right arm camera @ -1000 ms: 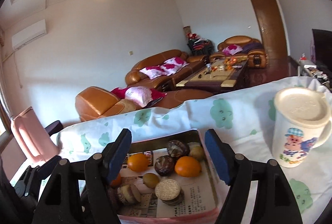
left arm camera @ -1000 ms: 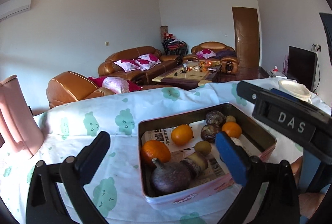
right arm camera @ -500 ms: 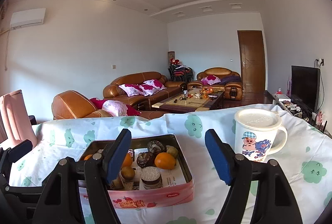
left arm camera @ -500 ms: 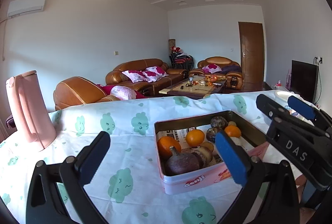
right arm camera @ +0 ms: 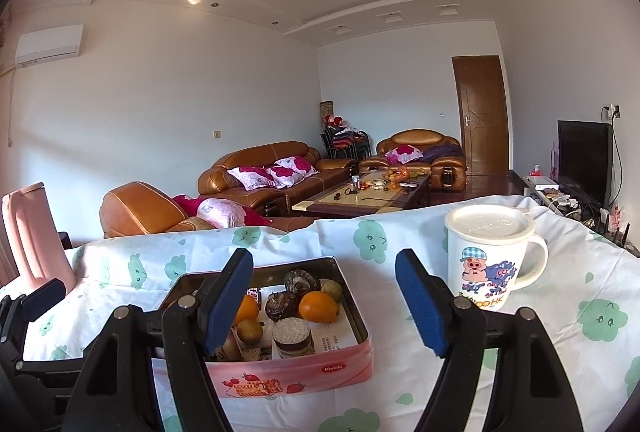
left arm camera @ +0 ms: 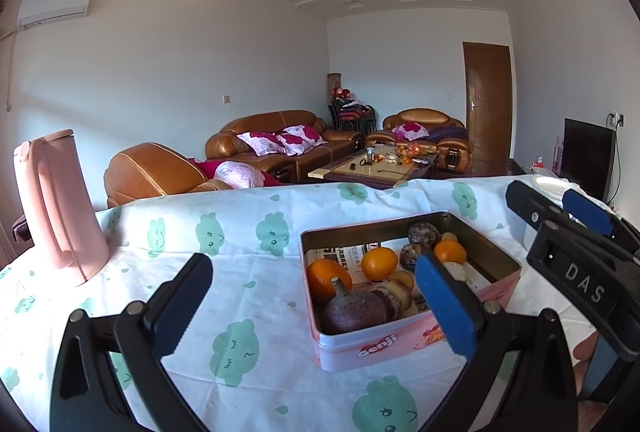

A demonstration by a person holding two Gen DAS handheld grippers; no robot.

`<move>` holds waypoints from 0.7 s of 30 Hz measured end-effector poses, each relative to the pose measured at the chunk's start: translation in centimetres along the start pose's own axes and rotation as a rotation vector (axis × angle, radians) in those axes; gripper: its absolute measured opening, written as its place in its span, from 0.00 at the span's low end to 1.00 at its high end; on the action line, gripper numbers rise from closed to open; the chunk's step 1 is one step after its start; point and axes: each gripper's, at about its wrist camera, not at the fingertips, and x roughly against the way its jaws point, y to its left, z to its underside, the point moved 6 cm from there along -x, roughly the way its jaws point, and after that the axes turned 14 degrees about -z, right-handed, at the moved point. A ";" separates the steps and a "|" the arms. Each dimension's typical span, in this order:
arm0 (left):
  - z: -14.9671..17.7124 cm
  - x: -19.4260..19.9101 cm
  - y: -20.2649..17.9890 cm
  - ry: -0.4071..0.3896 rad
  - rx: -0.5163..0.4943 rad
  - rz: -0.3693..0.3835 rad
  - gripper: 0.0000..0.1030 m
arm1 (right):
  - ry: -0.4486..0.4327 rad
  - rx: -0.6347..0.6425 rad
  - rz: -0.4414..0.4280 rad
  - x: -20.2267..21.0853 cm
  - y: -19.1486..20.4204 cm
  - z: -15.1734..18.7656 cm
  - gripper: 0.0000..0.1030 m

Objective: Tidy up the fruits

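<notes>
Fruits (right arm camera: 318, 306) lie in the pink tin (right arm camera: 296, 376) on the clouded tablecloth (left arm camera: 240, 272) (lidded mug (right arm camera: 486, 256) right, pink kettle (left arm camera: 56, 208) left); left gripper (left arm camera: 316, 304) and right gripper (right arm camera: 324, 302) both gape, empty.

Fruits (right arm camera: 318, 306) in tin (right arm camera: 296, 372); mug (right arm camera: 486, 256) right.

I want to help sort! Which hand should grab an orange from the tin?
Probably the right gripper: it is open, with the tin and an orange between its fingers. The left gripper sits off beside it.
</notes>
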 end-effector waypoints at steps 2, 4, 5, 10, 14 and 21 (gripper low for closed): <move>0.0 0.0 0.0 0.000 0.000 0.000 1.00 | -0.002 -0.003 0.001 0.1 -0.1 0.0 0.73; 0.1 -0.1 0.0 0.002 -0.003 -0.002 1.00 | -0.001 -0.003 0.002 0.1 -0.1 -0.1 0.73; 0.1 0.0 0.0 0.002 -0.004 -0.003 1.00 | -0.001 -0.002 0.002 0.1 -0.1 0.0 0.73; 0.1 -0.1 0.1 0.005 -0.002 -0.003 1.00 | 0.001 0.003 0.002 0.1 -0.1 0.0 0.73; 0.3 -0.1 0.1 0.009 0.001 -0.007 1.00 | 0.001 0.001 0.001 0.1 -0.1 0.0 0.73; 0.3 -0.1 0.1 0.010 0.000 -0.008 1.00 | 0.002 0.000 0.001 0.1 -0.1 0.0 0.73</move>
